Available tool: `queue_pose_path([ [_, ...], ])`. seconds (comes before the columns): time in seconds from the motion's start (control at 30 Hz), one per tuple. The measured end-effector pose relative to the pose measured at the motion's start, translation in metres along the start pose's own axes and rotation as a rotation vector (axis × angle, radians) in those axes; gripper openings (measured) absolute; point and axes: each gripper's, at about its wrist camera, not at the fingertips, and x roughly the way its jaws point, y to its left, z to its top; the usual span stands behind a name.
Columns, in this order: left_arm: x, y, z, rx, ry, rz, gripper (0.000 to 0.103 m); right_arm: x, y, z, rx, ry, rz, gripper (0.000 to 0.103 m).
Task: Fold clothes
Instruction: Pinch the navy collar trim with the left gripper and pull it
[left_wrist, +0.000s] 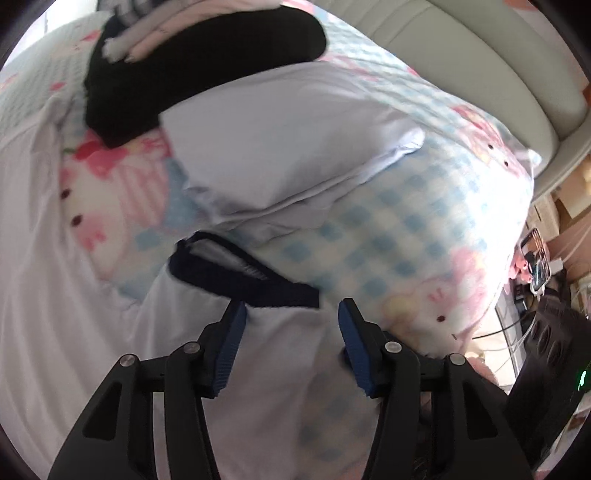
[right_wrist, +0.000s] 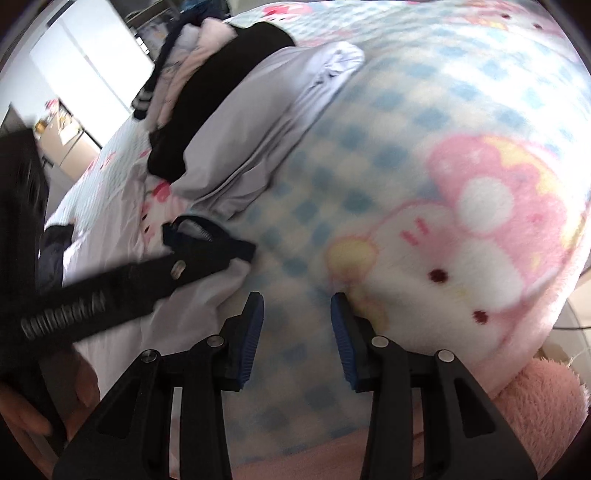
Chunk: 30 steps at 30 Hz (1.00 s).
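Both our claws, left (left_wrist: 291, 314) and right (right_wrist: 297, 306), gape empty; blur smears the shirt (left_wrist: 258, 350), collar lower centre, on the checked bed (right_wrist: 369, 184).

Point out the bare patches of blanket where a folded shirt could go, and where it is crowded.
Free: the checked blanket between the pale folded garment and the pink cartoon print, including under the right claw. Crowded: the black garment with its stack, and the white shirt's navy collar at the left claw.
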Motion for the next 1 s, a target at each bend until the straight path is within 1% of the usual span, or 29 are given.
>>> queue_pose_path([
  [0.03,0.009,-0.004,0.001,0.016,0.039,0.052,0.055,0.001,0.002,-0.001,-0.007,0.003,0.007,0.039],
  [0.07,0.016,-0.005,0.001,0.021,0.065,0.079,0.053,0.001,0.004,-0.002,-0.015,0.006,0.013,0.039],
  [0.1,0.02,-0.005,0.0,0.02,0.079,0.09,0.049,0.003,0.006,-0.002,-0.021,0.011,0.01,0.039],
  [0.13,0.023,-0.004,-0.001,0.02,0.08,0.102,0.033,0.005,0.006,-0.003,-0.024,0.019,0.006,0.039],
  [0.17,0.021,-0.002,-0.003,0.012,0.066,0.107,0.022,0.006,0.007,-0.002,-0.02,0.024,0.008,0.039],
  [0.2,0.018,0.001,-0.006,0.001,0.049,0.107,0.019,0.007,0.006,-0.002,-0.012,0.027,0.017,0.039],
  [0.23,0.013,0.004,-0.009,-0.018,0.028,0.09,0.013,0.007,0.005,-0.002,-0.004,0.03,0.027,0.041],
  [0.27,0.006,0.009,-0.012,-0.042,0.004,0.063,0.012,0.008,0.006,-0.002,-0.001,0.033,0.064,0.043],
  [0.33,-0.009,0.018,-0.021,-0.079,-0.041,0.044,0.011,0.008,0.008,-0.002,0.003,0.042,0.137,0.044],
  [0.4,-0.024,0.026,-0.029,-0.111,-0.085,0.037,0.011,0.015,0.017,-0.004,-0.018,0.083,0.236,0.045],
  [0.43,-0.032,0.03,-0.033,-0.126,-0.108,0.037,0.011,0.019,0.023,-0.007,-0.031,0.108,0.261,0.047],
  [0.47,-0.041,0.034,-0.038,-0.141,-0.131,0.037,0.011,0.022,0.029,-0.009,-0.048,0.127,0.274,0.048],
  [0.53,-0.058,0.042,-0.047,-0.168,-0.176,0.038,0.011,0.018,0.038,-0.013,-0.091,0.108,0.268,0.048],
  [0.6,-0.074,0.049,-0.054,-0.177,-0.215,0.042,0.011,0.009,0.039,-0.014,-0.099,0.07,0.296,0.048],
  [0.7,-0.091,0.056,-0.06,-0.159,-0.248,0.061,0.011,-0.002,0.039,-0.015,-0.098,0.019,0.338,0.048],
  [0.8,-0.099,0.077,-0.067,-0.219,-0.27,0.05,0.011,-0.004,0.037,-0.014,-0.079,-0.003,0.344,0.048],
  [0.93,-0.1,0.1,-0.084,-0.311,-0.281,0.049,0.011,0.004,0.037,-0.012,-0.043,0.04,0.367,0.048],
  [1.0,-0.1,0.107,-0.094,-0.335,-0.282,0.061,0.011,0.006,0.04,-0.015,-0.062,0.06,0.369,0.048],
])
